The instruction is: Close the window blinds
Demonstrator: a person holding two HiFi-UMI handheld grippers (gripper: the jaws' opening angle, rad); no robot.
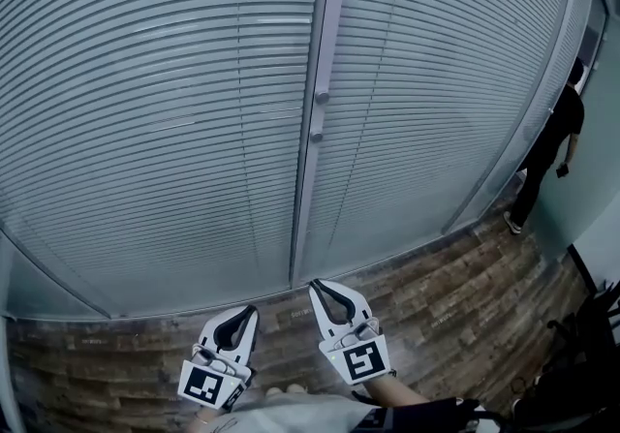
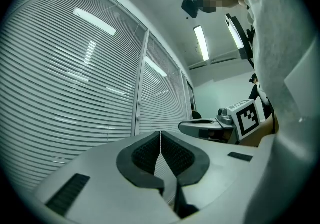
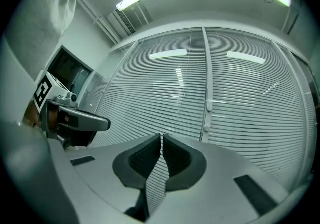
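Low in the head view, your left gripper [image 1: 250, 315] and right gripper [image 1: 316, 286] point at the glass, your hands mostly cut off. Both have their jaws pressed together on nothing, above the wood-plank floor [image 1: 436, 300]. Beyond them, the window blinds [image 1: 165, 111] cover both panes beside a grey post [image 1: 312, 189]. Its two knobs [image 1: 320, 97] are too small to identify. Far right, a person [image 1: 552, 145] is half hidden by the doorway.
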